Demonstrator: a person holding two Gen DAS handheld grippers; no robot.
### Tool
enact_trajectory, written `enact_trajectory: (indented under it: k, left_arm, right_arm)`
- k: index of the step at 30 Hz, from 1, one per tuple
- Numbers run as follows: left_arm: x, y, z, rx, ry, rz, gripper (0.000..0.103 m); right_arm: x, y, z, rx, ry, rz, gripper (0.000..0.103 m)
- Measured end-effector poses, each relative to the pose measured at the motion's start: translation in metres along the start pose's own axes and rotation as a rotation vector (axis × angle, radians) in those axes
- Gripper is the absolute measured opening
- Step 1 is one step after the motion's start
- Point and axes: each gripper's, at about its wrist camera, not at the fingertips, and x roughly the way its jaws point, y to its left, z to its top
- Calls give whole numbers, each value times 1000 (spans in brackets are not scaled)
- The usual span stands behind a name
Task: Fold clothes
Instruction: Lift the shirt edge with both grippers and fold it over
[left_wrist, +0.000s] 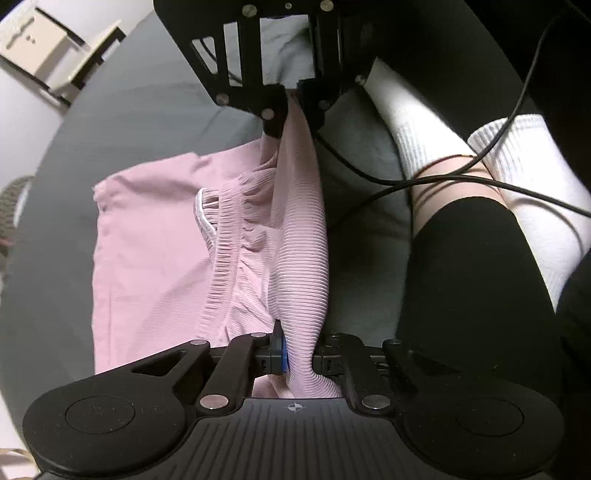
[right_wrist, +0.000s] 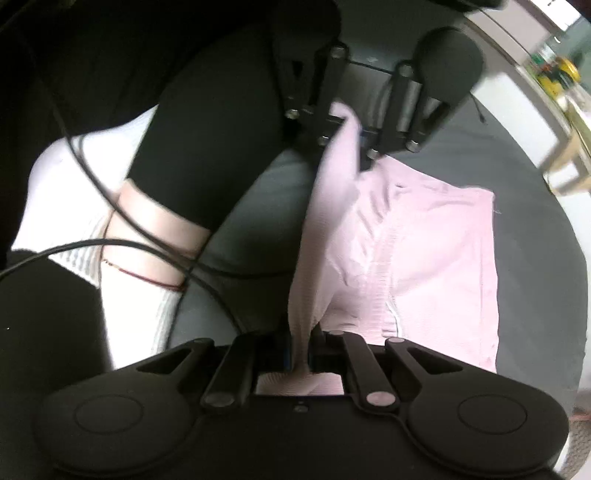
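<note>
A pink ribbed garment (left_wrist: 147, 258) lies partly folded on a dark grey surface (left_wrist: 129, 122). One ribbed edge of it (left_wrist: 301, 221) is pulled up into a taut strip between both grippers. In the left wrist view, my left gripper (left_wrist: 299, 350) is shut on the near end of that strip, and my right gripper (left_wrist: 291, 107) is shut on the far end. In the right wrist view, my right gripper (right_wrist: 303, 350) pinches the pink garment (right_wrist: 436, 251), with the left gripper (right_wrist: 354, 136) opposite it. The lifted strip hides part of the gathered frill.
A person's legs in black leggings (left_wrist: 469, 295) and white socks (left_wrist: 417, 122) sit close beside the garment, with black cables (left_wrist: 424, 181) draped across them. A white and black stool (left_wrist: 55, 48) stands beyond the surface. Wooden furniture (right_wrist: 569, 147) shows at the right.
</note>
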Motion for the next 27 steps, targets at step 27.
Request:
enact_trajectory:
  k: [27]
  left_arm:
    - [76,220,-61,-485,-38,-297,17]
  right_arm:
    - [67,-244,-85,680,-65,249,12]
